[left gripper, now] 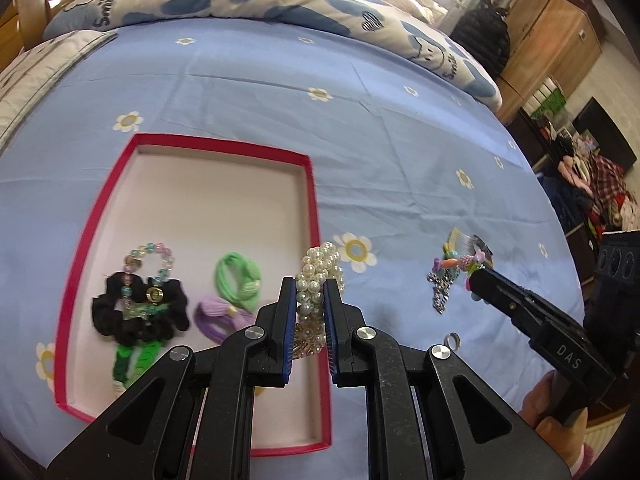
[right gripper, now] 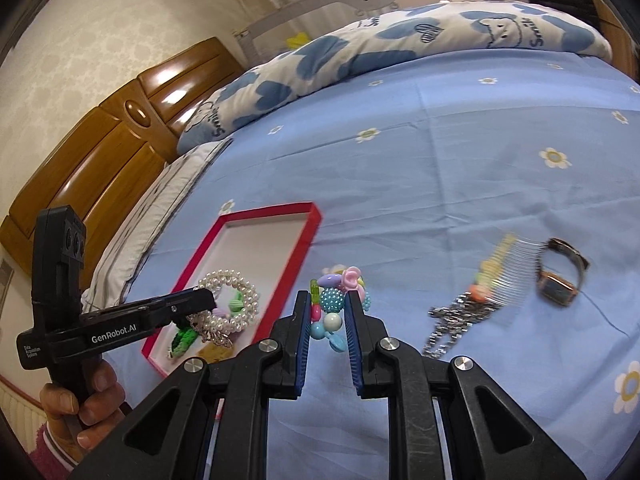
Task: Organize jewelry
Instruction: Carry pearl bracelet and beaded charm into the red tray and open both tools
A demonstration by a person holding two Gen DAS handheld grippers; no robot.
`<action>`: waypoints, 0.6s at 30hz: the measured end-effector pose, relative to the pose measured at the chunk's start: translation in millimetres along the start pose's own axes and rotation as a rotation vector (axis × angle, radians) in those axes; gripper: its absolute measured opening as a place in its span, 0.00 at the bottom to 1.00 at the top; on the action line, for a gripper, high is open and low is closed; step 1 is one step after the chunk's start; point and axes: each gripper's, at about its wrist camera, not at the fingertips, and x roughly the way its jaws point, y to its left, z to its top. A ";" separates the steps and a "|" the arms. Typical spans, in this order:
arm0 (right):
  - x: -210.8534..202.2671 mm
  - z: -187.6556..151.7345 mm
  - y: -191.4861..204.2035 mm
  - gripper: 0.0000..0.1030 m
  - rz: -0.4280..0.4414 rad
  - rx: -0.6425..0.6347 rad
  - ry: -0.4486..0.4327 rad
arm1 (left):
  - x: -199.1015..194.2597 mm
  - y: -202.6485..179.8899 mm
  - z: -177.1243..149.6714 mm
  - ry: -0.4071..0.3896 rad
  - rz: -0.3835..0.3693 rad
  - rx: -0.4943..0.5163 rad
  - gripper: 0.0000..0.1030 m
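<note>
My left gripper is shut on a white pearl bracelet and holds it over the right rim of the red-edged white box; it also shows in the right wrist view. My right gripper is shut on a colourful bead bracelet, held above the blue sheet right of the box. In the box lie a black scrunchie with a pastel bead bracelet, a green hair tie, a purple hair tie and a green item.
On the flowered blue bedsheet right of the box lie a silver chain, a hair comb, a watch and a small ring. A folded heart-print quilt lies at the back. A wooden headboard stands left.
</note>
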 end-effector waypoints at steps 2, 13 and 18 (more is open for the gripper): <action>5.3 2.2 6.3 0.16 0.013 -0.005 0.005 | -2.3 7.6 1.8 -0.006 -0.002 -0.018 0.11; 42.1 13.9 43.2 0.16 0.084 -0.048 0.044 | -11.1 51.3 15.6 -0.035 0.022 -0.108 0.11; 63.4 15.8 59.8 0.16 0.106 -0.072 0.072 | -6.0 74.1 23.1 -0.038 0.034 -0.153 0.11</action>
